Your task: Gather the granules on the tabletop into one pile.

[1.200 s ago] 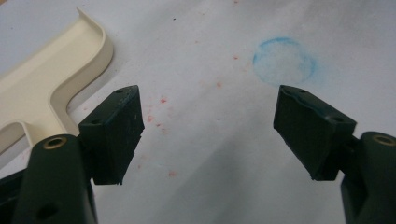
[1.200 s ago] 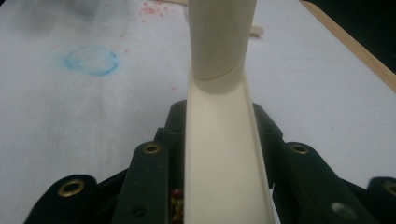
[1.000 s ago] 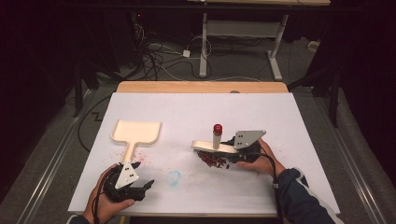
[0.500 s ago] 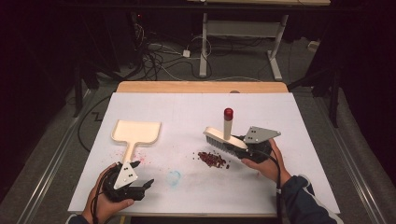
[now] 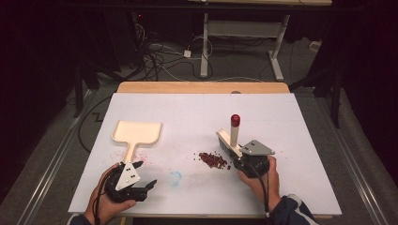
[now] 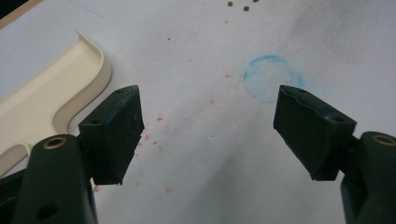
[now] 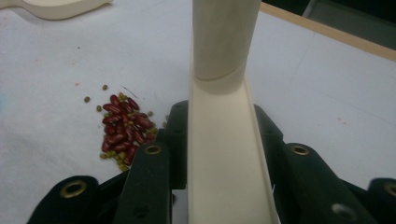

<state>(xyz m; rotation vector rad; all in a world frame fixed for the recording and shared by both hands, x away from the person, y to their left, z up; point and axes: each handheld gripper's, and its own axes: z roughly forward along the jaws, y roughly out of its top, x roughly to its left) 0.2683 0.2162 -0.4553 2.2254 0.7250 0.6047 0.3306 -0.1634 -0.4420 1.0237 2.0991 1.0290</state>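
Brush: a cream brush [image 5: 229,139] with an upright handle tipped in red is seen right of the desk's centre; its flat back is pinched in the right tongs [image 7: 219,154].
Beans: a small heap of red and green beans [image 5: 213,160] is shown just left of the brush, toward the near edge.
Dustpan: a cream dustpan [image 5: 137,133] is laid near the left edge, handle toward the near edge.
Left tongs: the left tongs [image 6: 210,135] are held spread wide, empty, above the desk [image 5: 197,112] beside the dustpan's handle.
Marks: a faint blue ring [image 6: 271,84] and red specks are seen on the white surface.
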